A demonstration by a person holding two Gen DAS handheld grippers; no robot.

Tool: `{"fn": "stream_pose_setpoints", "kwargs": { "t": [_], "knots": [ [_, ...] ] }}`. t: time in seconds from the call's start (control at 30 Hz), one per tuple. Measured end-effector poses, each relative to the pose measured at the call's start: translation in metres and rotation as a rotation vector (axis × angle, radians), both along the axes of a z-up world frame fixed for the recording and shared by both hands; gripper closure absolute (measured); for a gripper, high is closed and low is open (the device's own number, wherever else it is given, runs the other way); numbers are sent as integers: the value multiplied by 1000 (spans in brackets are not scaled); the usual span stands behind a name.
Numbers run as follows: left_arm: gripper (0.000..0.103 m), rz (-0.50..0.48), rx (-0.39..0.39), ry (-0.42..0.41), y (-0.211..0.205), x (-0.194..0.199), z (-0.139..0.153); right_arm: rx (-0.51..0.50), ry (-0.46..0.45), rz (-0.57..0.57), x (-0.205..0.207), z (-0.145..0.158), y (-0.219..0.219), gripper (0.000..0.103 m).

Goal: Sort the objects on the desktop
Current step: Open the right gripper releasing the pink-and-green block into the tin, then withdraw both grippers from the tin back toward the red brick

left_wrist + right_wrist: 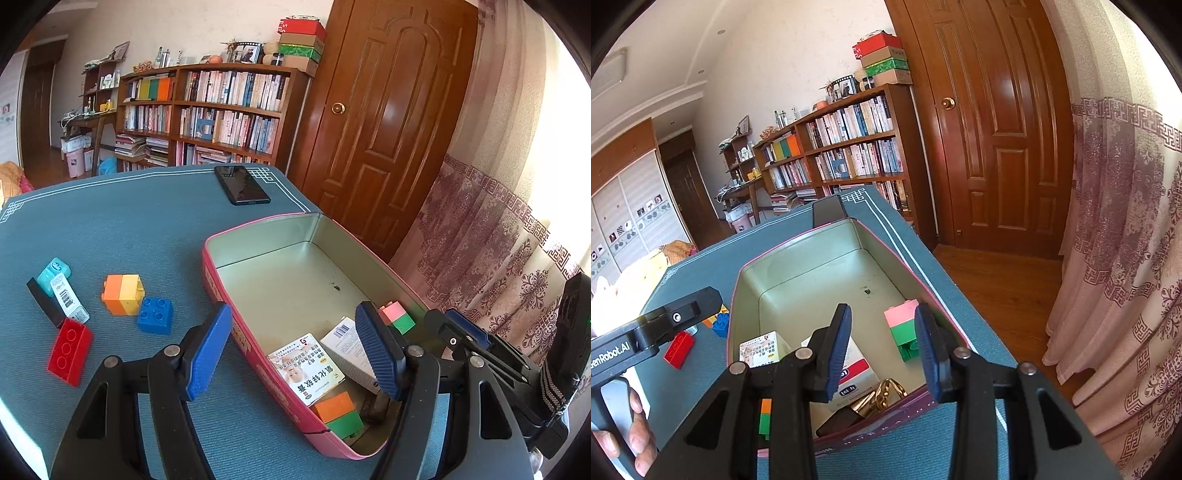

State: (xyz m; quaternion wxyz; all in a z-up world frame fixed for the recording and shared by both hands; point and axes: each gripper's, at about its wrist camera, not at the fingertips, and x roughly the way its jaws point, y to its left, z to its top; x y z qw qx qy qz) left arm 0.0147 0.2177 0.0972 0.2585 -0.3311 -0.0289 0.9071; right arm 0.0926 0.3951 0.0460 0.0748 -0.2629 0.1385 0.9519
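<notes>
A: Why is the table (pixel 122 221) laid out this way?

B: It is covered with a blue mat, and the pink tin (pixel 258 354) is set at its right edge, open, so that sorted things can be dropped straight in. A phone (pixel 242 184) is left at the far edge, well apart from the rest.

A: What is already kept in the tin?

B: Two small cartons are laid flat near the close end: one printed with a baby's face (pixel 306 367), one white with a barcode (pixel 849 365). A pink-and-green block (pixel 903 326) is stood by the right wall, an orange-and-green block (pixel 340 413) by the near corner, and something brass-coloured (pixel 882 397) is tucked beside a dark item; what it is cannot be told.

A: And what is left outside?

B: Judged from the mat, an orange-and-yellow block (pixel 123 293), a blue block (pixel 156 314), a red brick (pixel 70 350), a teal case (pixel 53 275) and a barcoded tube (pixel 70 302) are yet to be sorted.

A: How are the tongs held?

B: The left gripper (pixel 295 350) is spread wide and empty, straddling the tin's near wall. The right gripper (pixel 882 354) is held over the tin, parted, nothing clasped.
</notes>
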Motion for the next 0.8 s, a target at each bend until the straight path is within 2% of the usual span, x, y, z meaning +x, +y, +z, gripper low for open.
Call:
{"fn": "stream_pose_setpoints", "kwargs": {
  "t": [0.07,0.27,0.63,0.8],
  "knots": [
    [30,4,0,-7,-2,0,-1,-2,4,-14,1,0,2,52],
    [30,22,2,-24,-9,-3,-5,-6,24,-47,5,3,8,37],
    [30,43,-3,-40,-19,-6,-11,-17,30,-71,5,3,10,24],
    [30,55,6,-53,-24,-9,-13,-34,28,-84,6,2,12,23]
  ]
}}
